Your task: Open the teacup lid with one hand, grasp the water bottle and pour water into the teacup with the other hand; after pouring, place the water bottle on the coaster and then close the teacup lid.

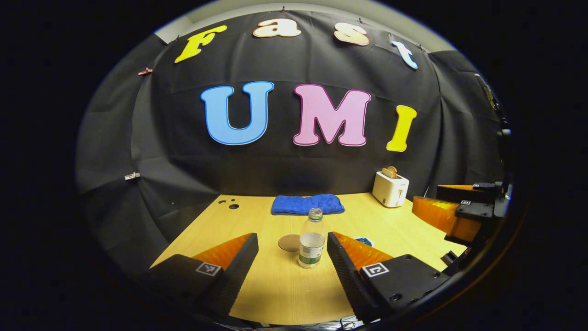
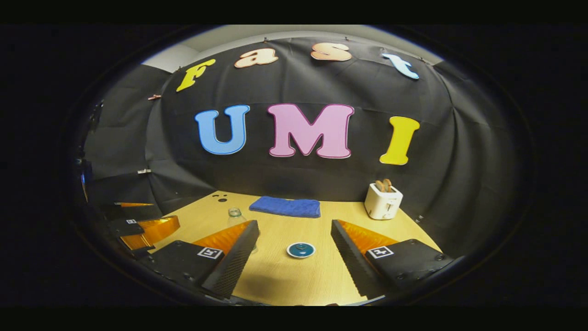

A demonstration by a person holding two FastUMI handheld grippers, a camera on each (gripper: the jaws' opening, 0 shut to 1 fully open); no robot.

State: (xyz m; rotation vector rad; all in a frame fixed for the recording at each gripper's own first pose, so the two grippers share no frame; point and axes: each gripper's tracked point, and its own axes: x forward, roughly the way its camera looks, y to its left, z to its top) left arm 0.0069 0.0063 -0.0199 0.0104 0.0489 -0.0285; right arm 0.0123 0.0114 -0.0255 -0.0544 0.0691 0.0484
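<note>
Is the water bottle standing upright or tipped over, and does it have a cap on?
Upright and uncapped. The bottle stands on the table beside the coaster, its open mouth showing at the top.

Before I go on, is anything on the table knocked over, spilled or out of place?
Nothing stands out. The water bottle stands upright with no cap on it, beside the coaster. The teacup sits with its lid on. The table looks dry, and both claws are open and hold nothing.

Wooden table (image 1: pixel 275 294) bears bottle (image 1: pixel 312 240), coaster (image 1: pixel 288 242), teacup (image 2: pixel 301 250), towel (image 1: pixel 307 204), toaster (image 1: pixel 390 188).
</note>
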